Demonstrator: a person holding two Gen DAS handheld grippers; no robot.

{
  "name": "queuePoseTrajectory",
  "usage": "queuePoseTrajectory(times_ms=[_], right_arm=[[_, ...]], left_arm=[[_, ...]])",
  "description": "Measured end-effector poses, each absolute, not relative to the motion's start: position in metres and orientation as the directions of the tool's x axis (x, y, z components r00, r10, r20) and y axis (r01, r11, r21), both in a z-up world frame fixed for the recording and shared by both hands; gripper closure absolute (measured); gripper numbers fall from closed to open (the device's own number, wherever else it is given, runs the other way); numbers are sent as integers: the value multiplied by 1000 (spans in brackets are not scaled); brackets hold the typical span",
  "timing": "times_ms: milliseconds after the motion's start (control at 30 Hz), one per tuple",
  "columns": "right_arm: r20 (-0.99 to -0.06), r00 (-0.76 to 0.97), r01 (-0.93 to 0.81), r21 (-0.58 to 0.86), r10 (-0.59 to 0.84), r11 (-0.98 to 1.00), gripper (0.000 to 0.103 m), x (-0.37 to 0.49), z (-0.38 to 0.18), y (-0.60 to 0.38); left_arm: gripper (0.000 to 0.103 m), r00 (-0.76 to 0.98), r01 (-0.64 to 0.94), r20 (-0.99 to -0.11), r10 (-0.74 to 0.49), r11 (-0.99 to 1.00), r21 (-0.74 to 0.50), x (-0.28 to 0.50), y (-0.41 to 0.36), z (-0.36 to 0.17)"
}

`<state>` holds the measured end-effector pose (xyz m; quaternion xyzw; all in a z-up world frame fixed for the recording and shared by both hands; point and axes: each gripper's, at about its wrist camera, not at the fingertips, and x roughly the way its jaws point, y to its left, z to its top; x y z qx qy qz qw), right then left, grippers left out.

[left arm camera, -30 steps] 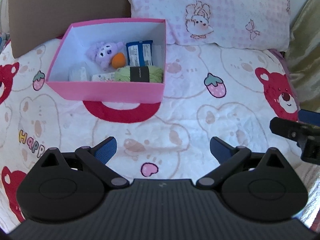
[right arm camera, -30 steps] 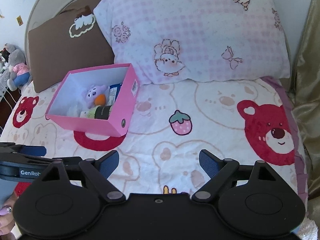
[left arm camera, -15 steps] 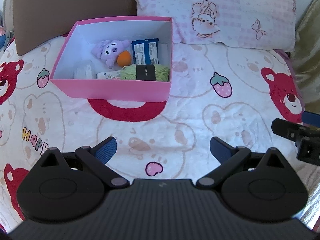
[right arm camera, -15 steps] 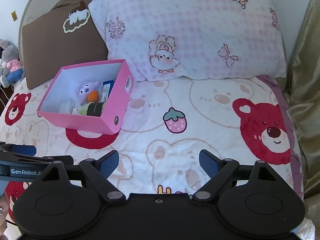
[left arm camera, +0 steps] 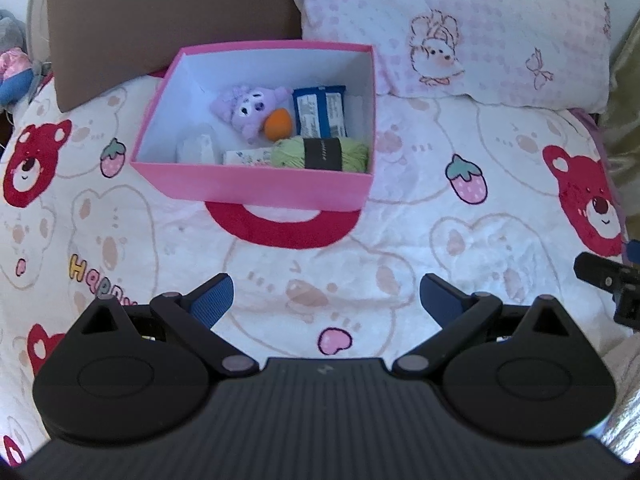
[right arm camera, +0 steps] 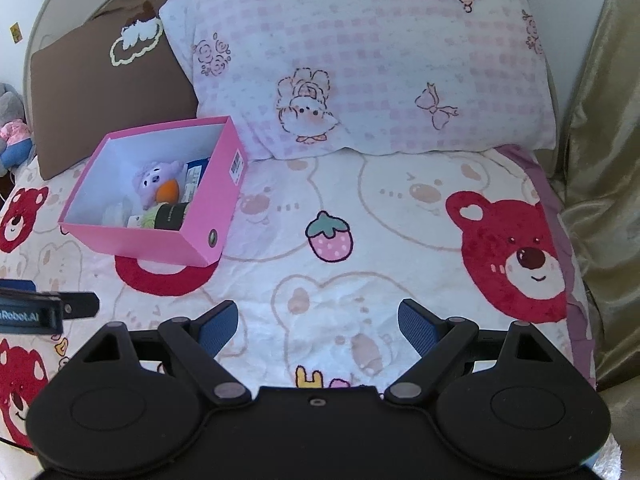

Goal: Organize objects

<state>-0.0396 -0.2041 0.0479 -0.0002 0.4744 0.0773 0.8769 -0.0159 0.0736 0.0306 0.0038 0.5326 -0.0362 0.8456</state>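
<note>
Left gripper (left arm camera: 326,294) with jaws spread wide and nothing between them, poised above the bear-print bedspread (left arm camera: 400,240); right gripper (right arm camera: 318,320) likewise wide and empty, beside it over the same bedspread; pink box (left arm camera: 256,190) further up the bed, near the brown cushion (left arm camera: 160,20) and the pink checked pillow (left arm camera: 460,28); inside the box, a purple plush toy (left arm camera: 248,110), an orange ball (left arm camera: 278,123), a blue packet (left arm camera: 320,114) and green yarn (left arm camera: 320,153).
</note>
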Motion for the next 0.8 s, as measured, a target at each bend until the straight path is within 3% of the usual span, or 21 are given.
queuePoseTrajectory(times_ms=[800], right_arm=[[-838,530,-129,72,130,989,13,-43,45,-202]], left_arm=[[2,400,93,-915,-57,995,-21,-15,67,24]])
